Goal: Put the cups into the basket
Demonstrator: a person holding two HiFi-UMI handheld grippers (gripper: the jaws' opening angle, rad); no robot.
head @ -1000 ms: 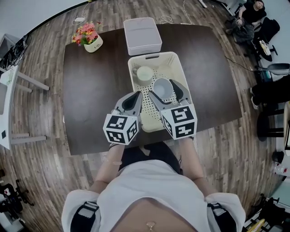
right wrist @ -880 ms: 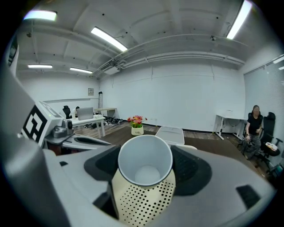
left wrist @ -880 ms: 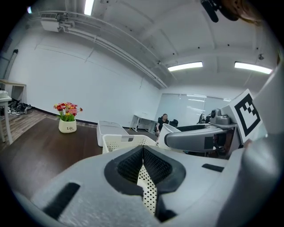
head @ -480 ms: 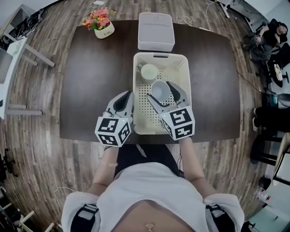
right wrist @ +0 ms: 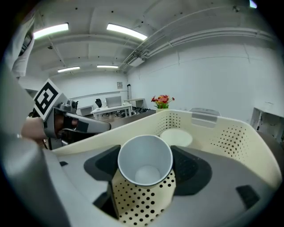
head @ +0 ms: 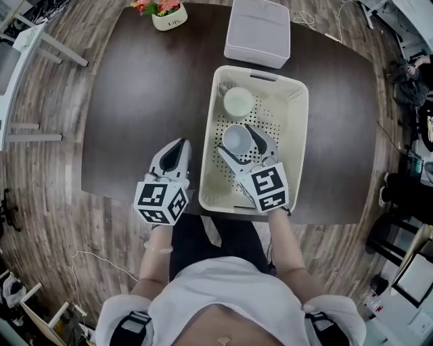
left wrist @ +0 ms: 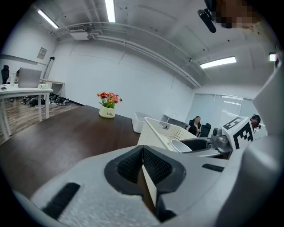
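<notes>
Biggest thing first: a dark brown table (head: 135, 101) is seen from above, with a cream basket (head: 287, 145) full of little holes set on it, close to the near edge. A white lidded box (head: 258, 32) is parked just behind the basket at the far edge. A flower pot (head: 168, 15) is tucked off in the far left corner, well apart from the rest.

The right tongs (head: 235, 140) are reached down into the basket and are clamped on a white cup (right wrist: 145, 159), one pad pressed on each side, mouth turned toward that camera. The cup is held inside the basket walls, roughly mid-basket; whether its base is touching the basket floor can't be made out.

The left tongs (head: 174, 152) are held over bare table just left of the basket, jaws pressed together with nothing caught between them.

A second cup (head: 238, 103), pale cream, is already sat in the basket's far left part, mouth up, just beyond the held one.
</notes>
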